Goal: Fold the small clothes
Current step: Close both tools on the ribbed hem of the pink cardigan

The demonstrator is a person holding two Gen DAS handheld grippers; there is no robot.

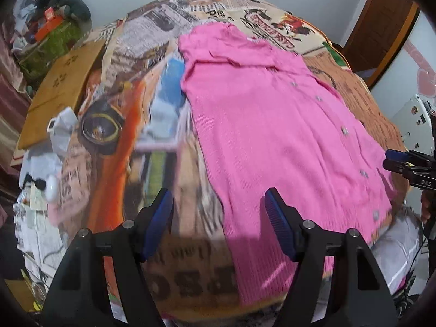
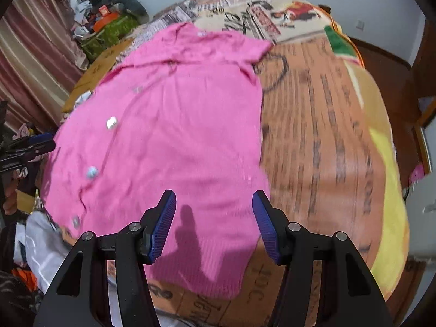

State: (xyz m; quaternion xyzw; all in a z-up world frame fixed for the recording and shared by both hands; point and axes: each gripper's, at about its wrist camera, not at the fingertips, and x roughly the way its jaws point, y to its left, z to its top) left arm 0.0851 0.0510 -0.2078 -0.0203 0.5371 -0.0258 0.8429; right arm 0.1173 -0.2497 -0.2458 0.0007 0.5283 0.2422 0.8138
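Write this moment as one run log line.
stage: before fold | pink cardigan: flat on printed blanket, unheld | left claw: open, empty | right claw: open, empty

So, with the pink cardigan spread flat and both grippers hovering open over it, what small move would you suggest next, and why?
Probably lower the left gripper onto the near hem of the pink cardigan and close on its edge. The garment lies unfolded with its buttons showing, and neither that gripper nor the right gripper holds any cloth yet.
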